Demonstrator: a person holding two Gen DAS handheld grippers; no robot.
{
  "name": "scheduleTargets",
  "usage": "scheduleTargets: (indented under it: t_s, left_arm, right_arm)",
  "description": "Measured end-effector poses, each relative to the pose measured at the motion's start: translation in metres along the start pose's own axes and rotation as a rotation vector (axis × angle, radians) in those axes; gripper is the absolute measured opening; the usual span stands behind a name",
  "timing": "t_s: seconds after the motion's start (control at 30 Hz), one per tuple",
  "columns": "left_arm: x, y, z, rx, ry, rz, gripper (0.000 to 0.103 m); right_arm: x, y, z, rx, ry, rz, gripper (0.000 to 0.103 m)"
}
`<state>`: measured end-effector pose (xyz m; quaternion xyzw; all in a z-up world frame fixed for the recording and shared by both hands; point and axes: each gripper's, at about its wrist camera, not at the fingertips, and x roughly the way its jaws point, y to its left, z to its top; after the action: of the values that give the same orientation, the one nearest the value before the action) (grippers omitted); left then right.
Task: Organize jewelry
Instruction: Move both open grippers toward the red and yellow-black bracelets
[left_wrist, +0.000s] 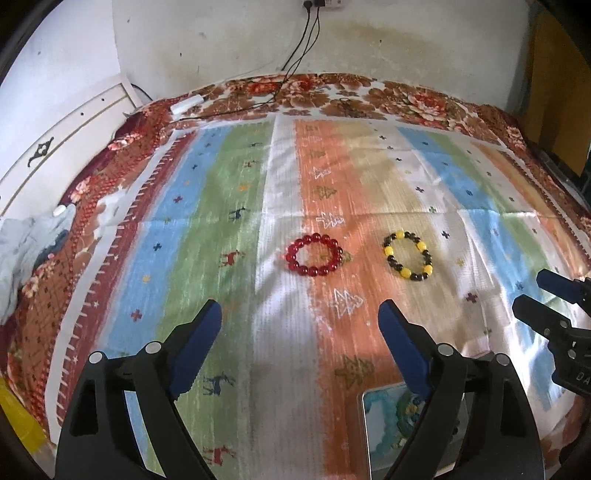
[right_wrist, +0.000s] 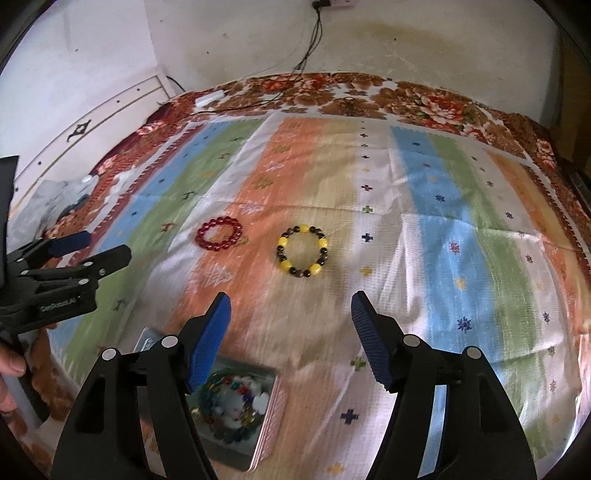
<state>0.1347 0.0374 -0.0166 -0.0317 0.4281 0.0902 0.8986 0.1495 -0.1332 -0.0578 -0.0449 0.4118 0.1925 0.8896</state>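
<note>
A red bead bracelet (left_wrist: 314, 255) (right_wrist: 219, 233) lies flat on the striped cloth. A yellow and dark bead bracelet (left_wrist: 408, 256) (right_wrist: 302, 251) lies to its right. A metal tin (right_wrist: 271, 419) (left_wrist: 366, 424) near the front edge holds several bead bracelets (right_wrist: 231, 406). My left gripper (left_wrist: 300, 314) is open and empty, short of the red bracelet; it also shows in the right wrist view (right_wrist: 99, 247). My right gripper (right_wrist: 291, 306) is open and empty, short of the yellow bracelet; it also shows at the right edge of the left wrist view (left_wrist: 532, 290).
The striped cloth (left_wrist: 229, 206) covers a floral bedspread (left_wrist: 417, 101). Black cables (left_wrist: 295, 62) and a white adapter (left_wrist: 186, 103) lie at the far edge by the wall. Crumpled grey cloth (left_wrist: 22, 243) lies at the left edge.
</note>
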Motion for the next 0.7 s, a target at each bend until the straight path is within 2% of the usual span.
scheduleTargets:
  t_s: [0.1, 0.4, 0.7]
  left_arm:
    - [0.003, 0.001, 0.003, -0.017, 0.009, -0.021, 0.086]
    - [0.007, -0.002, 0.003, -0.027, 0.007, -0.024, 0.088]
    - [0.032, 0.004, 0.017, -0.031, 0.030, 0.008, 0.088]
  right_arm:
    - [0.007, -0.005, 0.003, 0.023, 0.014, 0.004, 0.067]
    - [0.019, -0.008, 0.011, 0.025, 0.008, -0.010, 0.067]
    - [0.047, -0.015, 0.019, 0.056, 0.052, -0.012, 0.067]
